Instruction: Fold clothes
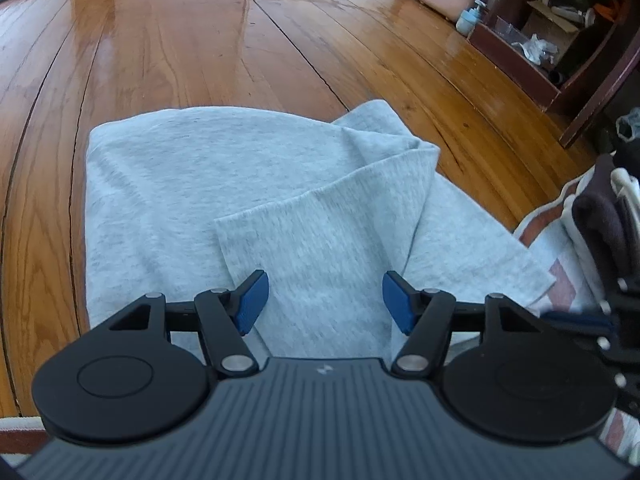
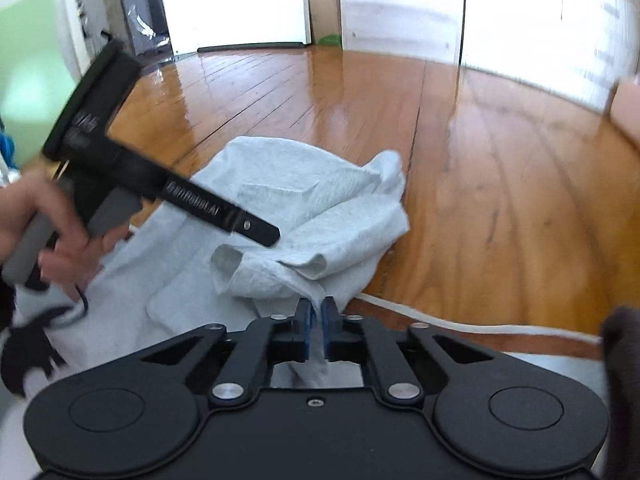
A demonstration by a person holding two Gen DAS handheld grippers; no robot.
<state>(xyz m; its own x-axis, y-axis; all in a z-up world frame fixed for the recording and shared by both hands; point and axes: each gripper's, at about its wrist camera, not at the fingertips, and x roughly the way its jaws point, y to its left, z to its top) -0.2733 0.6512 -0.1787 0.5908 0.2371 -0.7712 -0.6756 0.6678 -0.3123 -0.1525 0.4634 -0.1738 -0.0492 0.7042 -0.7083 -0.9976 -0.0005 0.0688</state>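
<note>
1. The left claw (image 1: 324,300) stood open, its blue pads (image 1: 253,302) well apart and nothing pinched between them.
2. The grey garment (image 1: 200,184) lay on the wooden floor (image 1: 180,48) straight ahead of and under that claw; a folded flap of it ran between the pads and on towards the far right.
3. In the right wrist view the right claw (image 2: 316,322) was shut on the garment (image 2: 304,196), its pads pressed together with a thin ridge of grey cloth pinched between them.
4. From that pinch the cloth rose ahead of the right claw into a rumpled heap, with bare floor (image 2: 500,200) to the claw's right.
5. Ahead and to the left of the right claw, a hand (image 2: 44,232) held the left claw's grip; its black body (image 2: 132,176) slanted down over the garment, tips just above the cloth.
6. A striped rug edge (image 1: 560,276) showed at the right of the left claw, touching the garment's near corner.
7. A dark wooden shelf unit (image 1: 560,80) stood well beyond the left claw, far right.
</note>
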